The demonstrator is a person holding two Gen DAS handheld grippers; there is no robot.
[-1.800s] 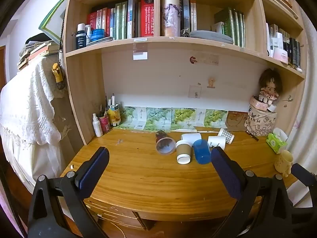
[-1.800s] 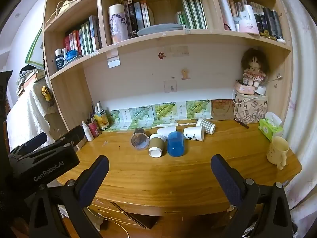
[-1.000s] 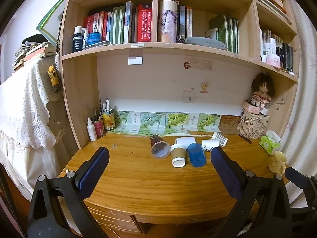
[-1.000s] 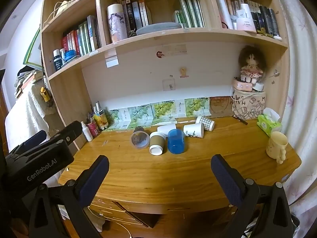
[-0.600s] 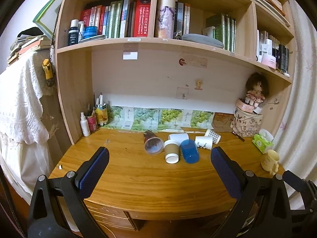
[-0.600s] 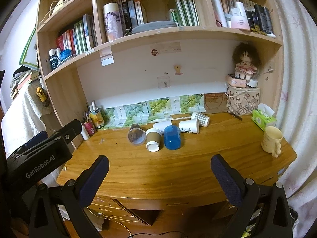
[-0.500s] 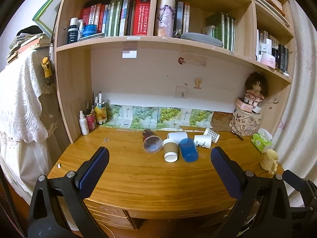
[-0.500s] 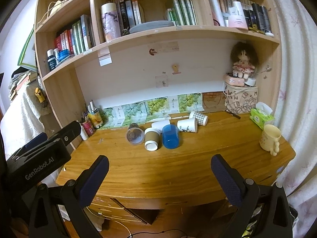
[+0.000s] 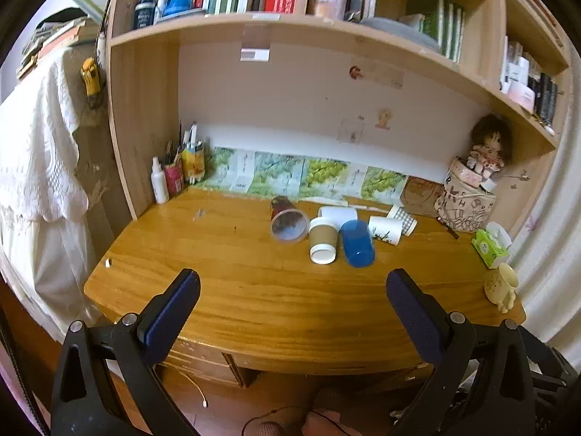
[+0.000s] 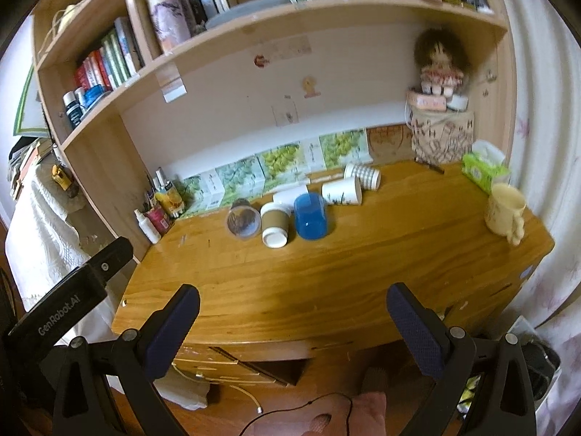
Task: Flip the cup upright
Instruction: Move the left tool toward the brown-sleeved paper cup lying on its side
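Several cups lie on their sides at the back middle of the wooden desk (image 9: 254,290): a clear plastic cup (image 9: 287,218), a brown paper cup (image 9: 322,239), a blue cup (image 9: 357,242), a white printed cup (image 9: 385,230) and a checked cup (image 9: 403,215). The right wrist view shows the same group: clear (image 10: 243,221), brown (image 10: 275,229), blue (image 10: 310,216). My left gripper (image 9: 290,290) is open and empty, in front of the desk's near edge. My right gripper (image 10: 290,305) is open and empty, also short of the desk.
A cream mug (image 10: 504,209) stands upright at the desk's right end, with a green tissue pack (image 10: 483,170) behind it. Pen pots and bottles (image 9: 174,174) fill the back left corner. A doll on a box (image 9: 472,189) stands back right. A shelf (image 9: 290,29) overhangs the desk.
Both cameras have tilted downward and drawn closer to the desk; the desk front and floor now show. The cups have not moved. Both grippers stay open.
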